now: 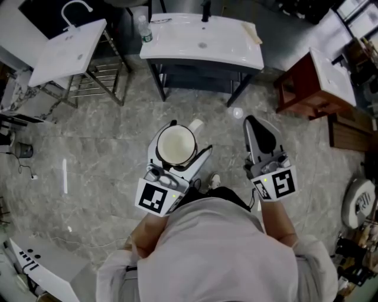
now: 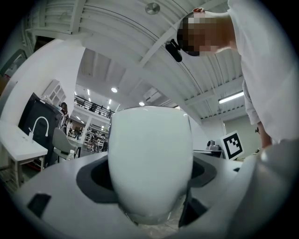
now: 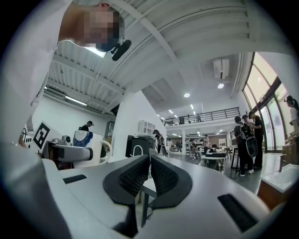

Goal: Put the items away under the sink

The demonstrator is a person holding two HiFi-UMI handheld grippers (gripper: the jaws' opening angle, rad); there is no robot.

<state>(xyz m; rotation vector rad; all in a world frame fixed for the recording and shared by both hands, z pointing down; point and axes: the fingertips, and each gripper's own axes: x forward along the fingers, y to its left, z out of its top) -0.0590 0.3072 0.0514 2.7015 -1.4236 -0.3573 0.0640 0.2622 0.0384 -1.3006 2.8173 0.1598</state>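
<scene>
**Mug (image 1: 175, 145): white, held in left gripper, in front of the sink**

Holder: left gripper (image 1: 181, 148). Its jaws are clamped on the mug's sides, and in the left gripper view the white body (image 2: 152, 163) fills the gap between the dark pads. The mug stands mouth up with its pale inside showing and its handle turned away from the person. In the right gripper view a blue patch shows on its side, but the print is too small to read.

Position: held above the floor, well apart from the sink (image 1: 201, 42) and short of the dark frame (image 1: 195, 76) beneath it.

Second tool: right gripper (image 1: 254, 125), beside the mug. Its ribbed pads (image 3: 134, 175) are brought together with nothing between them.

Surface: grey marble-look floor (image 1: 88, 159) with a small white round object (image 1: 237, 112) lying near the sink's front leg.

Room:
- The white sink top carries a plastic bottle (image 1: 144, 32) at its left end and a dark faucet (image 1: 205, 10) at the back.
- A second white basin (image 1: 65, 50) stands on a metal rack to the left.
- A red-brown cabinet (image 1: 304, 85) with a white top stands to the right.
- The gripper views show a tall hall with a white ribbed ceiling, strip lights, a railed mezzanine, tables and standing people.

Markings: a black-and-white square marker on each gripper cube (image 1: 152, 197).
</scene>
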